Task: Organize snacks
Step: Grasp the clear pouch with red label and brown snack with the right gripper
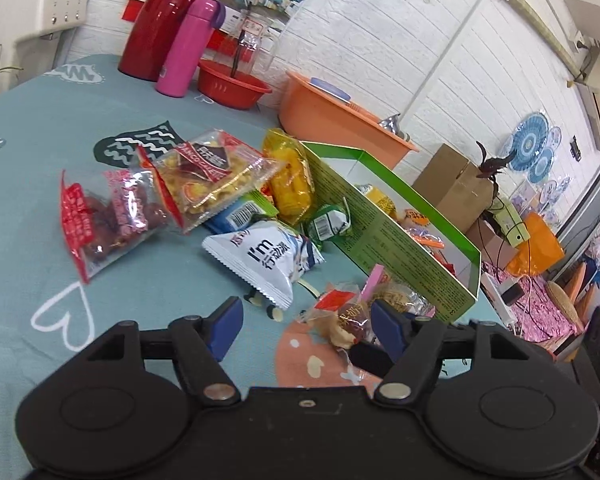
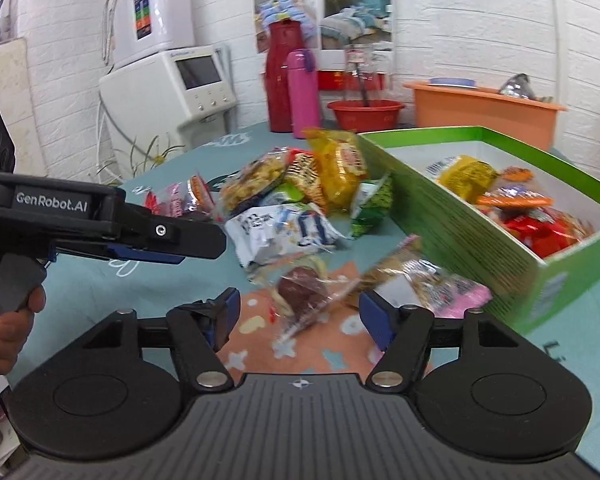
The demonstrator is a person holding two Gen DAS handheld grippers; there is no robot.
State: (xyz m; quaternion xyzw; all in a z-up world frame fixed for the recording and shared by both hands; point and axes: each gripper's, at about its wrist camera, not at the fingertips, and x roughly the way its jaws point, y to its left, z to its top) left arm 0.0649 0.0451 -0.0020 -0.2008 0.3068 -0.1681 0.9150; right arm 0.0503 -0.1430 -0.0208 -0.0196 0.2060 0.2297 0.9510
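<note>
Item: snack sorting, part done. Landmark: green box point(image 2: 452, 216), open-topped, on a desk under a teal patterned cloth point(image 1: 40, 200). Inside the box: several packets already filed, among them a yellow one point(image 2: 466, 174) and red ones point(image 2: 540, 236). Outside the box, against its long wall and spreading away from it: loose pile including a yellow bag point(image 1: 290, 178), a small green packet point(image 1: 328, 222), a white bag point(image 1: 264, 262), a clear bag of yellow pieces point(image 1: 212, 176) and a clear bag of red fruit point(image 1: 108, 220) farthest out. Near the box's closest corner: a clear-wrapped dark sweet point(image 2: 304, 292) and a pink-edged packet point(image 2: 432, 284), lying loose on the cloth. Left gripper point(image 1: 306, 326): jaws wide apart, empty, in front of those two items. Right gripper point(image 2: 296, 314): jaws apart, the sweet lying between them, not pinched as far as the blur allows. Step judged in hand: reaching for the next packet. Next move calls for closing on one wrapper alone, lifting it clear of the box wall, releasing it inside.
</note>
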